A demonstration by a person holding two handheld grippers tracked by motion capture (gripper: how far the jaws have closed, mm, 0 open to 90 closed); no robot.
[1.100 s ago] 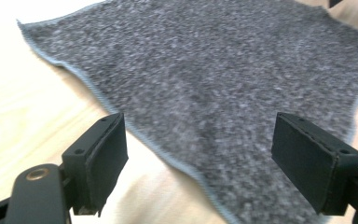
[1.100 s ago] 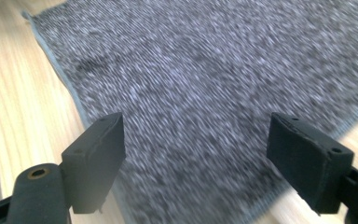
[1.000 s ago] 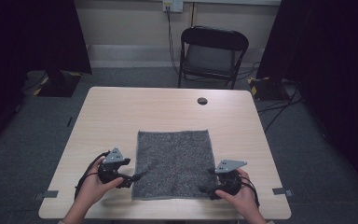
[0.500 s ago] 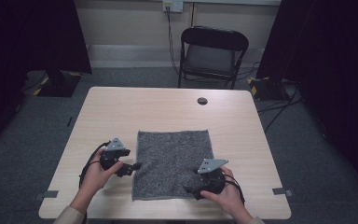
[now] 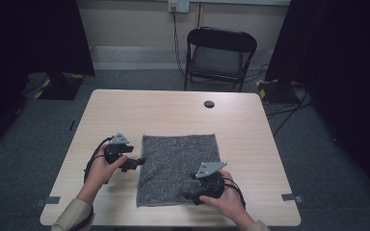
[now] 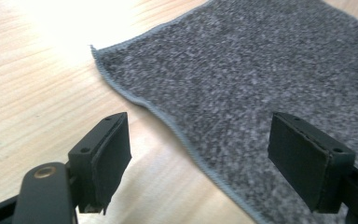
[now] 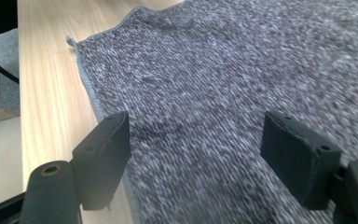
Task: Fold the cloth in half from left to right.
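Grey cloth (image 5: 179,168) lay flat on the table (image 5: 250,139), left tongs (image 5: 136,162) spread at its left edge, right tongs (image 5: 189,196) spread over its near right part, gripping nothing.

A pale wooden table (image 5: 173,115) stands on grey carpet floor (image 5: 327,159). Beyond it, a black folding chair (image 5: 220,57) faces the table before a cream wall (image 5: 130,21) with a socket (image 5: 178,6). Dark curtains (image 5: 33,36) hang at both sides.
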